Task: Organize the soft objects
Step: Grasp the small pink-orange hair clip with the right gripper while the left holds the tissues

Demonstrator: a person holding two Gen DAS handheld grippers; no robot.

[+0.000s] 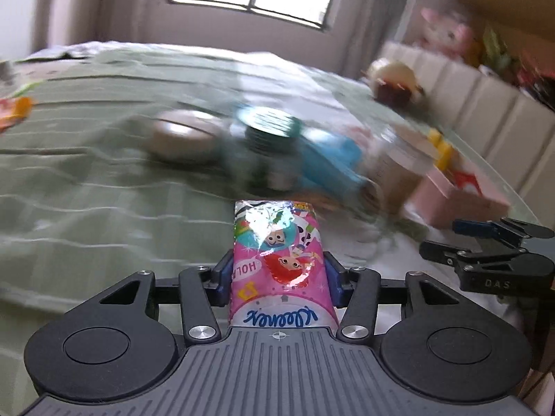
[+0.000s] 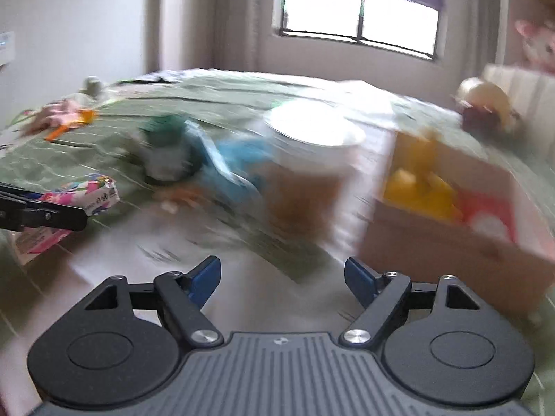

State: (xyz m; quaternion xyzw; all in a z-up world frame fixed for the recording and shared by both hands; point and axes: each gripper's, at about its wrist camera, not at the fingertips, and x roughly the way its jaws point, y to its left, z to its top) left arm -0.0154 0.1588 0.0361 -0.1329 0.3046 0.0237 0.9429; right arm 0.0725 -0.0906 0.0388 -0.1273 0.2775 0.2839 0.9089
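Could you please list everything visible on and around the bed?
tissue pack: one, pink, between the left jaws
jar: one, green lid, mid-bed, blurred
blue item: one, beside the jar, blurred
tub: one, white lid, mid-bed
box: one, cardboard, yellow things inside, right
bed: one, green cover
window: one, behind the bed
plush: one, pink, on the shelf
left gripper: holding the pack
right gripper: open, empty

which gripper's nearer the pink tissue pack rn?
Left. The left gripper has the pink tissue pack between its fingers; the right gripper is open and empty, off to the pack's right.
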